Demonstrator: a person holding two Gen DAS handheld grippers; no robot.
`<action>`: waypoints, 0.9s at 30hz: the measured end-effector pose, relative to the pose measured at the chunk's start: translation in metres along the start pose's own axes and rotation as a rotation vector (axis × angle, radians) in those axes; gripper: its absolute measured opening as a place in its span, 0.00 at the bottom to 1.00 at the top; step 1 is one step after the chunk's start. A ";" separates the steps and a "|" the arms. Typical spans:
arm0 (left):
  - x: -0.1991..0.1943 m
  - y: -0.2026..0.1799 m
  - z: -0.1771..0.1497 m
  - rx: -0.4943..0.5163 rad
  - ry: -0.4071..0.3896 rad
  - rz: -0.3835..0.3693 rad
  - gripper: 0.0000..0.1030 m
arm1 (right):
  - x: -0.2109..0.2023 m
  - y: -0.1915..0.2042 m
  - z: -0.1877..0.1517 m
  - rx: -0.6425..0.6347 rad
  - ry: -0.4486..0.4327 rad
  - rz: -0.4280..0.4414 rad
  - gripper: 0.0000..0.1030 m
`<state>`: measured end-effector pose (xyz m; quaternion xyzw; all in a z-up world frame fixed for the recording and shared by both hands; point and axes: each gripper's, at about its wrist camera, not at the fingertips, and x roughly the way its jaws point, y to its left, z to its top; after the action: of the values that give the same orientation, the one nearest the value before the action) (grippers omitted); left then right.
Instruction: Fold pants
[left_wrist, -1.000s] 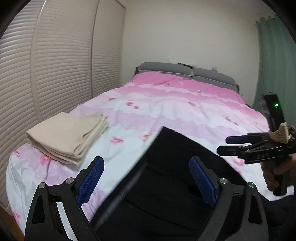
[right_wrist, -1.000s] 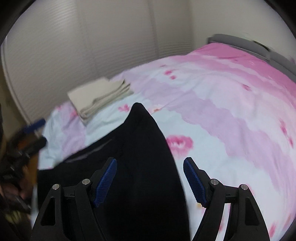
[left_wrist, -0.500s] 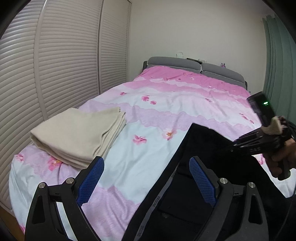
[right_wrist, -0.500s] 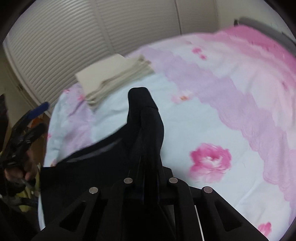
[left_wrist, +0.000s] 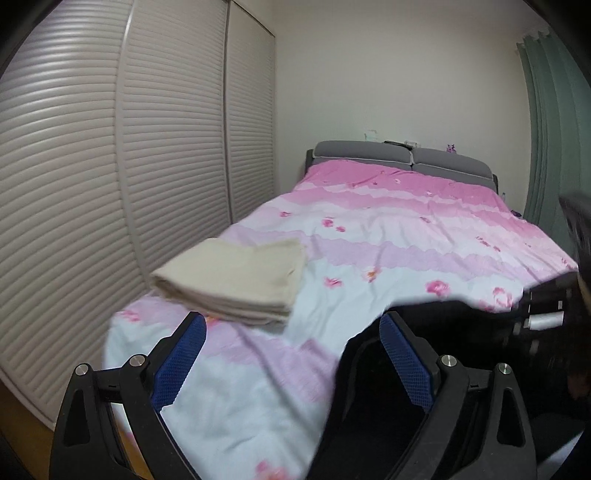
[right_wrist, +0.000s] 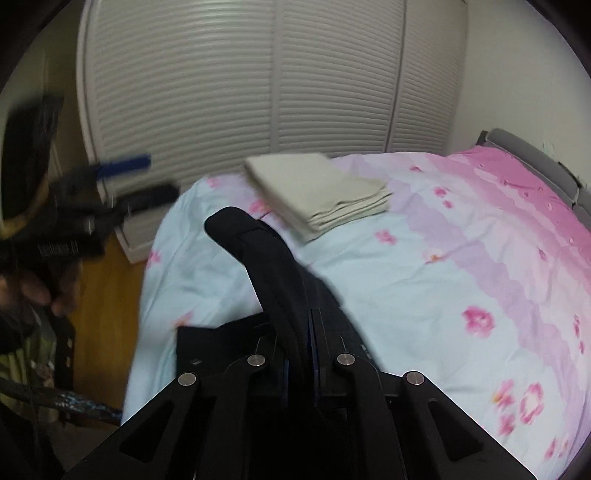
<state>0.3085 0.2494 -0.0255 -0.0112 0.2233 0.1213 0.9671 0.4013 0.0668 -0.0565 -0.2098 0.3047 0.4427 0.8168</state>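
Note:
Black pants (right_wrist: 273, 258) lie at the near end of the bed. My right gripper (right_wrist: 303, 354) is shut on a bunched fold of them and holds it raised above the bedspread. In the left wrist view the pants (left_wrist: 454, 325) show as a dark mass at the lower right. My left gripper (left_wrist: 291, 354) is open and empty, above the bed's near corner, left of the pants. It also shows blurred at the left of the right wrist view (right_wrist: 125, 181), with its blue pads apart.
A pink and white flowered bedspread (left_wrist: 388, 240) covers the bed. A folded beige garment (left_wrist: 232, 273) lies near the bed's left edge. White louvred wardrobe doors (left_wrist: 92, 184) run along the left. Grey headboard (left_wrist: 402, 158) at the far end, green curtain (left_wrist: 546, 129) at right.
My right gripper has shut on the black pants and lifted them. My left gripper has swung left, off the pants, still open.

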 end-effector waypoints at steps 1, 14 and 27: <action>-0.009 0.007 -0.007 0.003 0.005 0.011 0.94 | 0.007 0.015 -0.006 -0.018 0.013 -0.011 0.09; -0.026 0.034 -0.086 0.017 0.151 0.012 0.94 | 0.079 0.109 -0.079 -0.060 0.127 -0.097 0.10; -0.024 0.031 -0.097 -0.001 0.168 -0.012 0.94 | 0.049 0.112 -0.092 0.061 0.011 -0.214 0.53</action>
<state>0.2384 0.2662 -0.1010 -0.0234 0.3034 0.1144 0.9457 0.2983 0.0979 -0.1650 -0.2187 0.2983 0.3425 0.8637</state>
